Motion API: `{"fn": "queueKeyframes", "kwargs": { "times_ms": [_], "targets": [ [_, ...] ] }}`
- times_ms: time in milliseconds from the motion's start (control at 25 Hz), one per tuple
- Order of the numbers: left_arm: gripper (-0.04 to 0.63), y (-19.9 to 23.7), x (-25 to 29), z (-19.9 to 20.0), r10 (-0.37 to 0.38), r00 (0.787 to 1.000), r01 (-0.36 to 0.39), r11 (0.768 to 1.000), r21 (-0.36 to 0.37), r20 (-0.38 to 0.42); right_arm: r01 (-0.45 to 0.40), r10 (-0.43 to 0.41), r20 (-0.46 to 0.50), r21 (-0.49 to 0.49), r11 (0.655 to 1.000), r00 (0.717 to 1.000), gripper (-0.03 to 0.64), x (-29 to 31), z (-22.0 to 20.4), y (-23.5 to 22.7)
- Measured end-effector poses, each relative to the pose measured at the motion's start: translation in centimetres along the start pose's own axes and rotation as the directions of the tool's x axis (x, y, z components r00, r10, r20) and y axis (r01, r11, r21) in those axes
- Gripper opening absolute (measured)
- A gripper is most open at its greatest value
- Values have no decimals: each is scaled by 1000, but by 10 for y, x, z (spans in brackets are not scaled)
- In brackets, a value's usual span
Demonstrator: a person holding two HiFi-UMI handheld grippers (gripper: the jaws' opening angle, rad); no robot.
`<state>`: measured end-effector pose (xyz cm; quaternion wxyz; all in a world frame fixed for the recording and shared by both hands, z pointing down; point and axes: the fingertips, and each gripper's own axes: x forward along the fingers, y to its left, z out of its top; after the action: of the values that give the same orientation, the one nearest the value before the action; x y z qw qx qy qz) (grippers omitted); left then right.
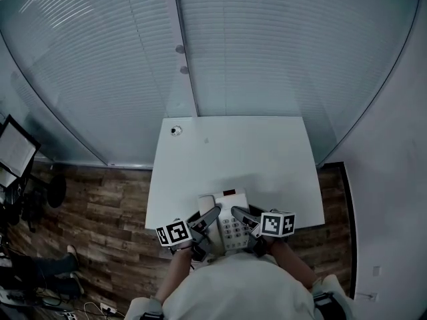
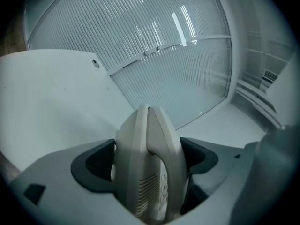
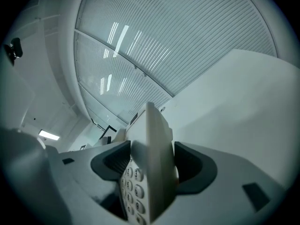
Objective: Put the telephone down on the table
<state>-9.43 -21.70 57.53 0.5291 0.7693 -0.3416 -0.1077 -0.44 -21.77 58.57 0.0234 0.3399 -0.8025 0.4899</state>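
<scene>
Jaws of both grippers are clamped on the telephone, one from each side, right in front of the person's torso. The left gripper comes in from the left and the right gripper from the right, each carrying its marker cube.

Only the head view shows where the telephone is: over the near edge of the white counter, keypad facing up. It does not show whether the underside rests on the surface.

The left gripper view gives what the head view cannot. The left gripper has its dark pads pressed against both faces of the telephone, seen edge-on, with a slotted grille low on the casing. The right gripper view shows the right gripper closed the same way on the opposite edge of the telephone, and only here can the round keys be made out singly.

Farther off, a small round cable port sits near the counter's far left corner. Behind the counter stands a glass wall with horizontal blinds. The head view alone shows wooden floor to the left and a monitor at the left edge
</scene>
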Motion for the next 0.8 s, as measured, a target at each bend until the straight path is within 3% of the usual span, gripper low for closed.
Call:
{"fn": "queueKeyframes", "kwargs": {
  "times_ms": [800],
  "targets": [
    [419,17,80,46,13,1000,-13,1000,1,13,-12,12,-16,-1,1000,1000,296,30,74,-52]
  ]
}}
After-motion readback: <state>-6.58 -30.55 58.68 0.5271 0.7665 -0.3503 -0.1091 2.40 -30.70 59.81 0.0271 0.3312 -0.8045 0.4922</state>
